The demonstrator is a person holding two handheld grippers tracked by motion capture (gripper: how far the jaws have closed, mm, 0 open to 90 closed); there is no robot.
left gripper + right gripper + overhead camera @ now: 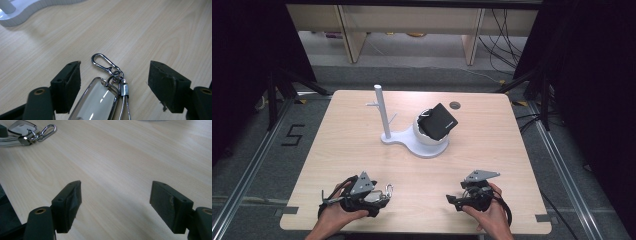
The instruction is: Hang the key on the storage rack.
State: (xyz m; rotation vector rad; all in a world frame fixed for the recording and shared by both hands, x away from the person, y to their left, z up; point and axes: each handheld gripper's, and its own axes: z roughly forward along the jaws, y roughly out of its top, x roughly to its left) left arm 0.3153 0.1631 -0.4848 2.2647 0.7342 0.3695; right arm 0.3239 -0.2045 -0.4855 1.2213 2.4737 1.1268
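Note:
A key fob with a chrome frame (pixel 97 100) lies on the wooden table (pixel 492 150), with a silver carabiner clip (pixel 103 62) and a small ring at its end. My left gripper (pixel 116 75) is open and straddles it, both jaws standing clear of the metal. In the high view this gripper (pixel 381 196) is at the near left with the key fob (pixel 385 191) at its tip. My right gripper (pixel 115 192) is open over bare wood; the key fob (pixel 21 130) shows far off at its upper left. In the high view the right gripper (pixel 458 201) is at the near right.
A white stand (pixel 427 145) with an upright post (pixel 381 112) sits mid-table, and a black box-like object (pixel 439 121) rests tilted in its bowl. A round cable hole (pixel 455 105) lies behind it. Bare wood separates the grippers from the stand.

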